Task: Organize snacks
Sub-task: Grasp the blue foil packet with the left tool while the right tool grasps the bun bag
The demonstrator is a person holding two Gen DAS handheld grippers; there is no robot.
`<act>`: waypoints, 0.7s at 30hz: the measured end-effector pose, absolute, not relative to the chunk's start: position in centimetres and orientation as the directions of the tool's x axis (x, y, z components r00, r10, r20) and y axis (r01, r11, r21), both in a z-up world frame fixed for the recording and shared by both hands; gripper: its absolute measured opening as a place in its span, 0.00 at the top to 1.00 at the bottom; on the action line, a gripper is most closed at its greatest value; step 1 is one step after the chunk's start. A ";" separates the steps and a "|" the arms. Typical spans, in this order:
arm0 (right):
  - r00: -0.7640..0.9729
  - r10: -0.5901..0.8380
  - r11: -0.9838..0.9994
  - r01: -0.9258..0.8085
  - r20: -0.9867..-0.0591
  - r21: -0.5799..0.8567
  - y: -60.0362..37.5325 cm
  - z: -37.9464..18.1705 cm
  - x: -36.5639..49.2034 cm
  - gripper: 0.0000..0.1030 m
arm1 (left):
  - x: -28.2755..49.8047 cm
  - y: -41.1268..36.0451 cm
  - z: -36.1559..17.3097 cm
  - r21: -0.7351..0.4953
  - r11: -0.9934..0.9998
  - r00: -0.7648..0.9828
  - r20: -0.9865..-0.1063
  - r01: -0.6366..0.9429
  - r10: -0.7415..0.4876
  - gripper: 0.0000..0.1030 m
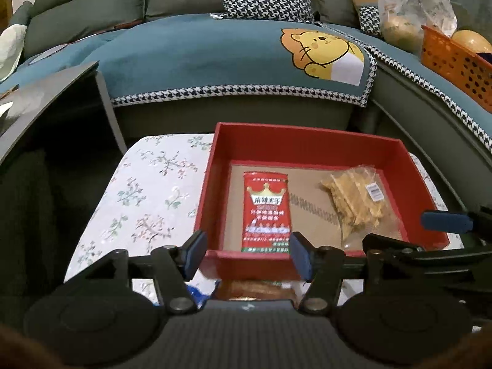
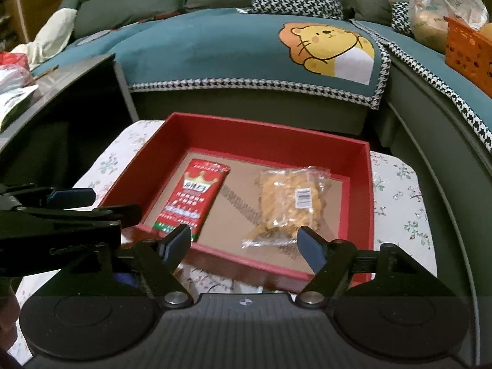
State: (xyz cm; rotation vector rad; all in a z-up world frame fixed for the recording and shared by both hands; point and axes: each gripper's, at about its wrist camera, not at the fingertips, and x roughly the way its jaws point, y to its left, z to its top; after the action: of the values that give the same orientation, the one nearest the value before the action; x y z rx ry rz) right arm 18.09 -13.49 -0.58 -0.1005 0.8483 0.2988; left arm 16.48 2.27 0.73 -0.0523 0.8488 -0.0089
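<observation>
A red box [image 1: 307, 140] [image 2: 270, 135] stands on the floral-cloth table [image 1: 147, 190] [image 2: 396, 190]. Inside lie a red snack packet with a crown [image 1: 266, 212] [image 2: 193, 196] on the left and a clear bag of yellow crisps [image 1: 356, 203] [image 2: 289, 203] on the right. My left gripper [image 1: 249, 255] is open and empty, hovering over the box's near wall. My right gripper [image 2: 244, 244] is open and empty, just above the box's near edge by the crisp bag. Another snack [image 1: 255, 289] lies partly hidden under the left gripper.
A teal sofa with a lion cover [image 1: 323, 55] [image 2: 326, 49] runs behind the table. An orange basket [image 1: 458, 61] [image 2: 467, 49] and plastic bags [image 1: 399, 15] sit at the right. A dark side table [image 1: 52, 98] [image 2: 61, 86] stands at the left.
</observation>
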 end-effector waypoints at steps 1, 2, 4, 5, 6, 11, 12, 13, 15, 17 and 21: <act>0.621 0.222 0.952 -0.304 -0.752 0.031 -13.4 -0.6 17.9 0.21 | 16.2 2.4 0.7 -0.048 0.999 0.661 -0.750 -0.015 -0.027 0.12; 0.618 0.225 0.951 -0.309 -0.753 0.031 -13.2 -0.6 17.7 0.21 | 16.0 2.5 0.7 -0.047 0.999 0.660 -0.751 -0.016 -0.025 0.12; 0.614 0.228 0.949 -0.315 -0.756 0.030 -13.0 -0.7 17.3 0.21 | 15.6 2.7 0.7 -0.046 0.999 0.654 -0.756 -0.017 -0.024 0.12; 0.613 0.230 0.948 -0.318 -0.756 0.030 -12.8 -0.7 17.1 0.21 | 15.4 2.9 0.7 -0.048 0.999 0.653 -0.757 -0.018 -0.025 0.12; 0.612 0.234 0.946 -0.321 -0.756 0.033 -12.7 -0.7 16.8 0.21 | 15.1 3.1 0.6 -0.050 0.999 0.651 -0.759 -0.019 -0.026 0.11; 0.585 0.249 0.932 -0.361 -0.772 0.028 -11.8 -1.3 15.5 0.19 | 13.5 4.2 0.1 -0.061 0.998 0.627 -0.778 -0.017 -0.037 0.10; 0.577 0.251 0.928 -0.371 -0.778 0.024 -11.6 -1.5 15.2 0.18 | 13.1 4.5 -0.1 -0.065 0.998 0.621 -0.783 -0.019 -0.039 0.10; 0.566 0.252 0.924 -0.381 -0.785 0.022 -11.4 -1.8 15.0 0.18 | 12.8 4.8 -0.3 -0.073 0.997 0.612 -0.789 -0.022 -0.044 0.09; 0.543 0.252 0.918 -0.395 -0.801 0.021 -10.9 -2.4 14.6 0.18 | 12.1 5.4 -0.6 -0.089 0.996 0.599 -0.799 -0.027 -0.055 0.08; 0.530 0.248 0.912 -0.410 -0.811 0.011 -10.4 -3.0 14.1 0.18 | 11.4 5.9 -0.9 -0.102 0.994 0.588 -0.806 -0.034 -0.063 0.07; 0.491 0.259 0.894 -0.447 -0.832 0.014 -9.6 -3.8 13.4 0.16 | 10.1 7.3 -1.4 -0.136 0.989 0.574 -0.815 -0.055 -0.080 0.06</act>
State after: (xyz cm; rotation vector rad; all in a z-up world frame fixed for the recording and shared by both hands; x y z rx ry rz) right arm 13.44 -9.58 -3.79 -0.2152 0.9670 0.4324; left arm 10.14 7.29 -1.40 -0.1523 0.9599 -0.0142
